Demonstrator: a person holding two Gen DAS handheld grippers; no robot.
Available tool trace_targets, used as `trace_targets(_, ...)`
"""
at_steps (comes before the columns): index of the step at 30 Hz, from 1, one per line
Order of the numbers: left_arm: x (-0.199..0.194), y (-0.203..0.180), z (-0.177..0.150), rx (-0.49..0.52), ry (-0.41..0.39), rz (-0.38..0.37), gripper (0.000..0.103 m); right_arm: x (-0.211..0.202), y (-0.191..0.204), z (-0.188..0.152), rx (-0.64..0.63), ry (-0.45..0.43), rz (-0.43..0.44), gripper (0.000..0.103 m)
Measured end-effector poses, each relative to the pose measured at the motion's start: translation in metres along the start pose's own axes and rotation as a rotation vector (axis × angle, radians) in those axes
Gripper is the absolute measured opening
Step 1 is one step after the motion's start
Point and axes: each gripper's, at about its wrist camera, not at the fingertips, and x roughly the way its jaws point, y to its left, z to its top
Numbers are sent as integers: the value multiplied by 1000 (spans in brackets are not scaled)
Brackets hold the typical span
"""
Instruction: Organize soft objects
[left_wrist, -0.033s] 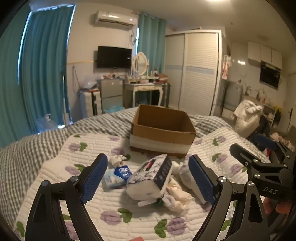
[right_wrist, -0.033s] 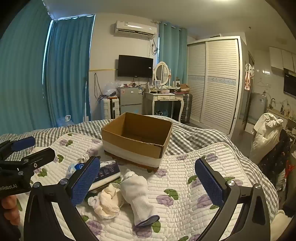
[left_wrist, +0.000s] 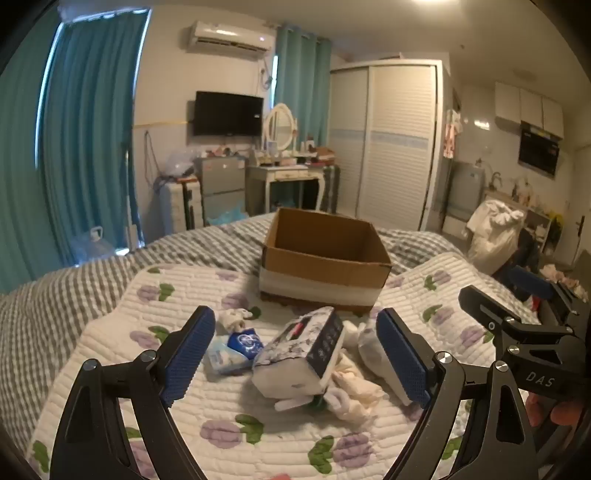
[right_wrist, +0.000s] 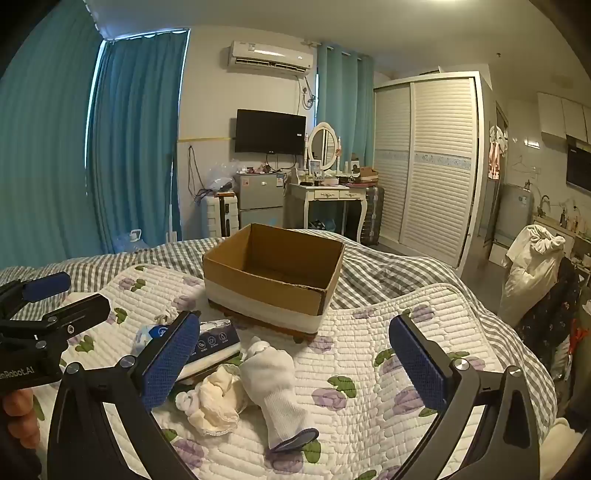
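An open, empty cardboard box (left_wrist: 325, 258) (right_wrist: 273, 273) stands on the quilted bed. In front of it lies a pile of soft things: a floral tissue pack (left_wrist: 301, 354) (right_wrist: 212, 343), a small blue-and-white packet (left_wrist: 236, 349) (right_wrist: 149, 336), a cream cloth (left_wrist: 354, 391) (right_wrist: 218, 402), a white sock (right_wrist: 277, 384) (left_wrist: 369, 347) and a small white wad (left_wrist: 234, 319). My left gripper (left_wrist: 295, 360) is open, its jaws either side of the tissue pack, short of it. My right gripper (right_wrist: 291, 363) is open above the sock, empty.
The white quilt with purple flowers (left_wrist: 147, 332) lies over a grey checked blanket (right_wrist: 376, 273). Each gripper shows in the other's view, the right one (left_wrist: 517, 332) and the left one (right_wrist: 44, 332). A chair with clothes (right_wrist: 535, 280) stands to the right of the bed.
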Motion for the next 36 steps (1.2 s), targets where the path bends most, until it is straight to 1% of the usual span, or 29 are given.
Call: trace_targets(36, -1, 1, -1, -6, 15, -2, 90, 3, 0, -3, 19, 21, 8, 103)
